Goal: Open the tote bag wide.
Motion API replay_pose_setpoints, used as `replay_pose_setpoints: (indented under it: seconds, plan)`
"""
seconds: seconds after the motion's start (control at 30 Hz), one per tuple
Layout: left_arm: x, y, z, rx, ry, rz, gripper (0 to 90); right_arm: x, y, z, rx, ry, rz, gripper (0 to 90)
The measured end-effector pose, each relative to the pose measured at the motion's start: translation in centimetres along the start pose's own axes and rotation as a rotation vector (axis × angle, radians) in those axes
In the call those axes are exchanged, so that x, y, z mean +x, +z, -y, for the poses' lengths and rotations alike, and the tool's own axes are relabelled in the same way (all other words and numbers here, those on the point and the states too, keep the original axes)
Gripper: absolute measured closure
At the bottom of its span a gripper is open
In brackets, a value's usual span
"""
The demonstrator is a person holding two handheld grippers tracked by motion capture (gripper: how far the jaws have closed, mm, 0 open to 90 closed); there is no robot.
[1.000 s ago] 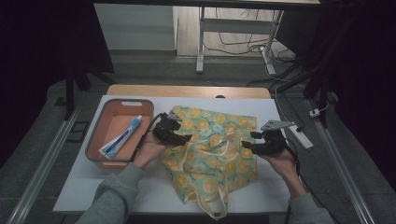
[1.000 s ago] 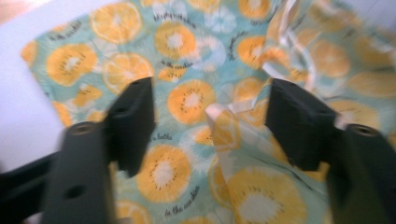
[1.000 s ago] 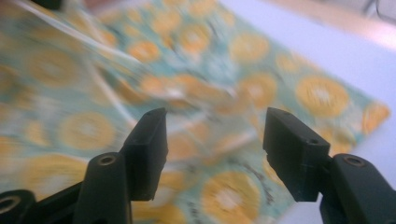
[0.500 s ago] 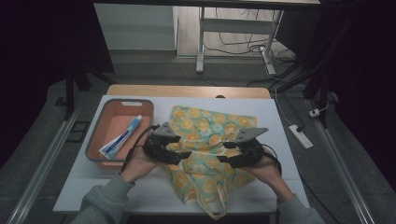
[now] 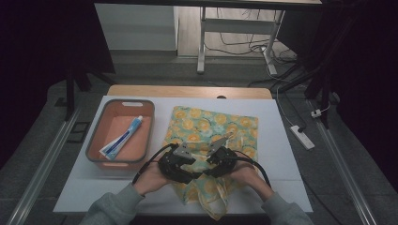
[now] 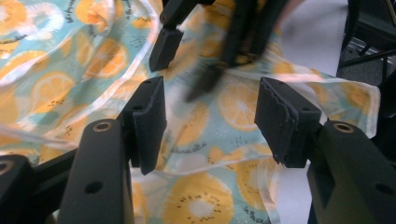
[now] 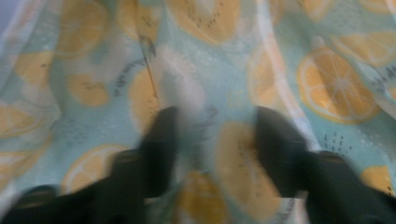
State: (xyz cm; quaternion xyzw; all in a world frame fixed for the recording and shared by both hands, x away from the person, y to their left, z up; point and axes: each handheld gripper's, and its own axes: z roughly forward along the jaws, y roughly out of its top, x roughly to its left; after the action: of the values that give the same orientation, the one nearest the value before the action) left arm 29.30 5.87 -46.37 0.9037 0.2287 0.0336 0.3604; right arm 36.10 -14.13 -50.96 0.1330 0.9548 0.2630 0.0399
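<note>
Since half a second ago both hands have drawn closer together over the near part of the fabric bag (image 5: 213, 136), and the left tool (image 5: 177, 165) and right tool (image 5: 220, 161) now sit nearly touching above its lower middle, where earlier they were spread toward its left and right sides. One second ago they were farther apart still, at the bag's outer edges. The bag, printed with orange slices on pale teal, lies flat on the white desk (image 5: 281, 154), just right of the tray, with its handle loops trailing off toward the near edge. In the left gripper view the left tool (image 6: 210, 116) stands wide, its pads apart with printed cloth (image 6: 233, 107) between and below them, and the other tool's black jaws blur at the top. In the right gripper view the right tool (image 7: 215, 144), smeared by motion, has its jaws apart over the fabric (image 7: 327, 88). Count: two tools, one bag, one orange tray (image 5: 96, 140), one blue-and-white toothpaste tube (image 5: 122, 138) lying slantwise inside it, and one white power strip (image 5: 302, 137) on the floor beyond the desk's right edge.
</note>
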Motion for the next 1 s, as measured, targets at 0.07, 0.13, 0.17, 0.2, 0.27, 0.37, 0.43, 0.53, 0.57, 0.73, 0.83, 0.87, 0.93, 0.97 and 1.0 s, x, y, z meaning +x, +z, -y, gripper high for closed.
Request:
replay_pose_setpoints:
  seconds: [0.07, 0.13, 0.17, 0.2, 0.27, 0.37, 0.43, 0.53, 0.57, 0.73, 0.83, 0.87, 0.93, 0.97, 1.0]
  plan:
    - [-0.2, 0.3, 0.0, 0.006, 0.008, 0.008, 45.5, -0.8, 0.1, 0.0, -0.013, 0.065, -0.028, 82.0]
    - [-0.5, 0.9, 0.0, 0.019, 0.019, 0.016, 46.4, -1.0, 0.0, 0.1, -0.013, 0.076, -0.022, 84.8]
    - [-0.7, 1.3, 0.0, 0.025, 0.024, 0.019, 47.2, -1.1, 0.0, 0.1, -0.020, 0.082, -0.019, 86.7]
    - [-0.9, 1.7, 0.0, 0.035, 0.028, 0.023, 48.0, -1.2, -0.3, 0.1, -0.037, 0.085, -0.011, 87.8]
    - [-1.2, 2.8, 0.0, 0.058, 0.041, 0.024, 48.5, -1.3, -0.4, 0.0, -0.048, 0.091, -0.002, 88.0]
    - [-1.5, 4.2, -0.2, 0.092, 0.048, 0.033, 49.6, -1.4, -1.4, -0.2, -0.095, 0.107, 0.016, 88.2]
    - [-1.6, 5.3, -0.2, 0.118, 0.059, 0.043, 49.6, -1.4, -1.7, -0.2, -0.108, 0.113, 0.023, 88.2]
    - [-1.8, 6.2, 0.0, 0.144, 0.069, 0.076, 47.9, -1.6, -2.2, -0.1, -0.123, 0.132, 0.032, 88.2]
    - [-1.9, 6.2, 0.0, 0.140, 0.066, 0.083, 47.0, -1.7, -2.3, 0.0, -0.127, 0.142, 0.039, 88.3]
    - [-2.1, 4.9, -0.4, 0.083, 0.041, 0.147, 45.3, -1.8, -2.1, 0.1, -0.125, 0.145, 0.060, 88.3]
    - [-2.6, 5.4, -0.6, 0.098, 0.048, 0.169, 45.4, -1.7, -2.0, 0.1, -0.130, 0.155, 0.066, 88.3]
    - [-2.8, 5.8, -0.7, 0.117, 0.060, 0.142, 46.6, -1.7, -2.0, 0.1, -0.130, 0.155, 0.068, 88.3]
    - [-2.9, 6.9, -0.6, 0.147, 0.061, 0.102, 57.7, -1.7, -2.1, 0.1, -0.137, 0.157, 0.062, 88.3]
    - [-2.9, 7.2, -0.6, 0.153, 0.057, 0.106, 65.1, -1.7, -2.2, 0.1, -0.143, 0.159, 0.059, 88.3]
    - [-2.9, 7.6, -0.5, 0.164, 0.062, 0.104, 74.8, -1.7, -2.3, 0.1, -0.148, 0.162, 0.060, 88.3]
